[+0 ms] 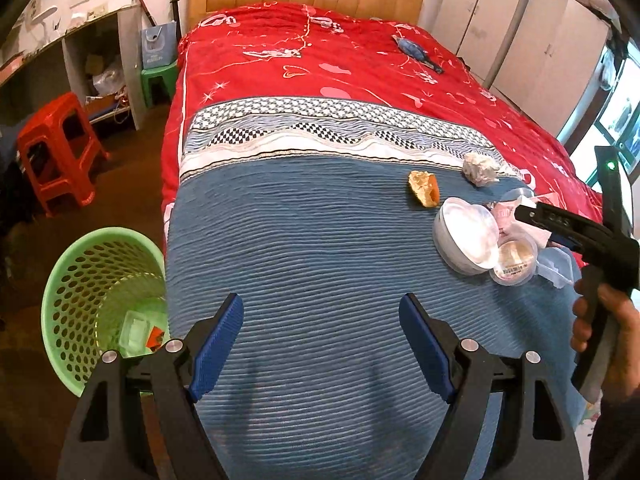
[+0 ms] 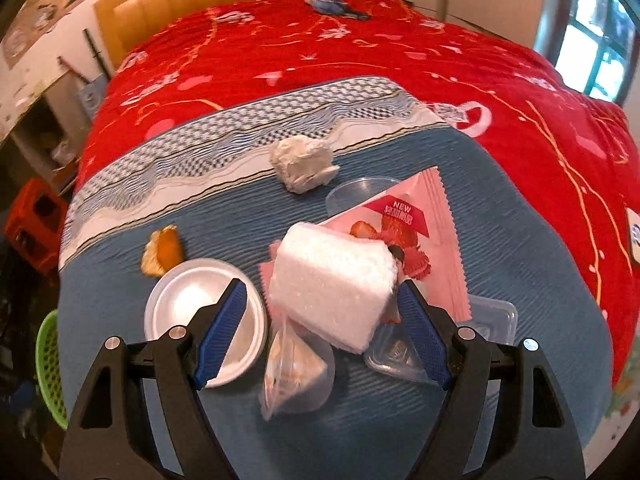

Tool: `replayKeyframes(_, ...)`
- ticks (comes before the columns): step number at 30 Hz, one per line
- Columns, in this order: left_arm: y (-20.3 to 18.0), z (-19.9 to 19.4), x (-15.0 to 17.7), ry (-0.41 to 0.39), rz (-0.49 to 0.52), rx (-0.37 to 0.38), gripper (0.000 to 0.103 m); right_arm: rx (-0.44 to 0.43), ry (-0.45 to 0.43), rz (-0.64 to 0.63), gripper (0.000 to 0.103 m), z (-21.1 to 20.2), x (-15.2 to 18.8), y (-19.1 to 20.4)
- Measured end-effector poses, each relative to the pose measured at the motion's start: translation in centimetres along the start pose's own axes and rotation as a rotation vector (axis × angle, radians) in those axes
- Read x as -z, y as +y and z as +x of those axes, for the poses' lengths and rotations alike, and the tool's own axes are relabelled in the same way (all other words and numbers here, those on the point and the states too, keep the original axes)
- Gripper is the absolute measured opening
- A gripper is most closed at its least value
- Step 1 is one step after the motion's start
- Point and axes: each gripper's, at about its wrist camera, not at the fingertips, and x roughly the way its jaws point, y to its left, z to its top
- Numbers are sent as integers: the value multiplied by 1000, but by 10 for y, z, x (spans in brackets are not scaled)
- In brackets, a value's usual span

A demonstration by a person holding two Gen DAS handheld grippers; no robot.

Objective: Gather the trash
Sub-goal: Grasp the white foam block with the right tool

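Both tongs stand released with nothing between their blue pads: the left tongs (image 1: pixel 322 344) hang over bare blue bedspread (image 1: pixel 304 240) near the foot of the bed, while the right tongs (image 2: pixel 322 330) hover low over the heap of trash, jaws wide on either side of the white foam block (image 2: pixel 332 284). Whether the right-hand pad already touches that block I cannot tell; it looks just beside it, not pressing. The block lies tilted across the top of the heap, its long axis running from upper left to lower right in the right wrist view, so it sits slantwise to the gap between the jaws. Under and around it are a pink snack wrapper (image 2: pixel 432 248), a white round lid (image 2: pixel 192 308), a small clear bag (image 2: pixel 284 368) and a clear plastic tray (image 2: pixel 492 320). A crumpled tissue (image 2: pixel 304 162) and a piece of orange peel (image 2: pixel 162 254) lie apart, farther up the bed. The green basket (image 1: pixel 96 292) stands on the floor at the bed's left corner, well apart from the heap and nearest the left tongs. By my judgement the right hand (image 1: pixel 608 328) is far better placed for the grab, and whatever it lifts must then travel leftward across the bed to reach the basket.
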Motion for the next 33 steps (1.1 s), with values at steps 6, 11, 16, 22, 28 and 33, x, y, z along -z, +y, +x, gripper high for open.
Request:
replayKeyframes(6,-1,2,1,4,11,4,77,75,-2,31,67,10,0,0)
replayKeyframes(11,-7,3,0,1,24,10,77,46,-33,20,67,3,4,-8)
replayKeyframes(16,-26,1,-1,-4,72,40,77,-33,-74,0,67,-20,9,-16)
replayKeyframes(22,-71,1,-1,-10,167,116,77,-111,-94,-45,67,-53,15,-28)
replayKeyframes(28,-123,11,0,-3,279,201,73,-139,-103,-53,67,-74,23,-47)
replayKeyframes(33,-162,28,-3,17,348,270,65,-142,-111,-42,67,-87,33,-72)
